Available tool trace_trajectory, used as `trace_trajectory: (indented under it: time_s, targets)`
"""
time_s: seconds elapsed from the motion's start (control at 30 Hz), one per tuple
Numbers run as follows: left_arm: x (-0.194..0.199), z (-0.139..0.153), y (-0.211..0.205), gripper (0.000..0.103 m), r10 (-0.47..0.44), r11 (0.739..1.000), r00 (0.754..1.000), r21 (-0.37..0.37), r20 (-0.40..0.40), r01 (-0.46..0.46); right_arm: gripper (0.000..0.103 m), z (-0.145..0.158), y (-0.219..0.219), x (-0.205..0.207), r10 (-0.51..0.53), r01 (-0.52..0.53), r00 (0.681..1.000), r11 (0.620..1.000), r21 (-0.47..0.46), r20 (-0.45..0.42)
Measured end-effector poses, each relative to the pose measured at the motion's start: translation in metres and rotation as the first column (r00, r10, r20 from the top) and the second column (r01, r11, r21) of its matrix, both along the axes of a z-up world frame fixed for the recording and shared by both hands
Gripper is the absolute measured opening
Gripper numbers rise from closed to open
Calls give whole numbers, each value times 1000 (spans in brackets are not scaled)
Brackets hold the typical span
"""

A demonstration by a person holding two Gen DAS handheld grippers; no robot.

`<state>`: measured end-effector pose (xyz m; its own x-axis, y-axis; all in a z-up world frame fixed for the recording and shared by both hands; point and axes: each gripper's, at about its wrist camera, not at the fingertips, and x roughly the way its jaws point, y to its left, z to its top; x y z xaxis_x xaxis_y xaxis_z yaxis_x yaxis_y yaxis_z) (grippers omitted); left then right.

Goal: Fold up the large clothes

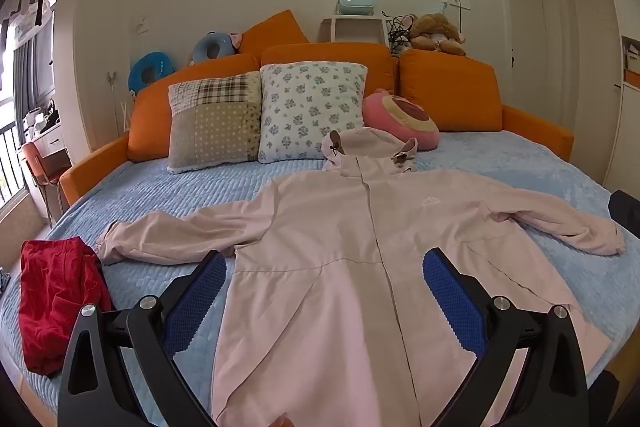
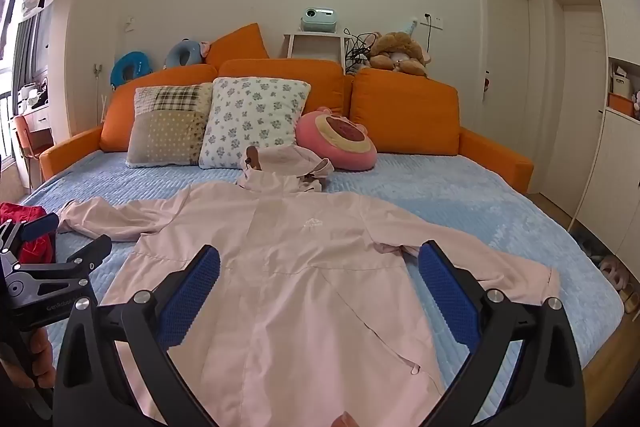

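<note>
We hover both hand-held grippers, left and right, jaws apart and empty, over the jacket lying flat on the bed, nothing folded yet.

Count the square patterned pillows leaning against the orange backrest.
2. The patchwork pillow leans on the left, the floral pillow beside it on the right, their edges touching. None seems hidden.
</note>
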<state>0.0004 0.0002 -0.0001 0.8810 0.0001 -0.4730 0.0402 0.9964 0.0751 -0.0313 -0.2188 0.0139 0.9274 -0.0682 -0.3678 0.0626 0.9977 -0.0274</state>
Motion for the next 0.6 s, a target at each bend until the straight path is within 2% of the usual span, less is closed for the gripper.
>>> trace_trajectory:
  time_s: [0.6]
  targets:
    - [-1, 0, 0, 100, 0, 1000, 1000, -9, 15, 1, 98, -1, -2, 3, -1, 1, 1000, 1000, 0, -11]
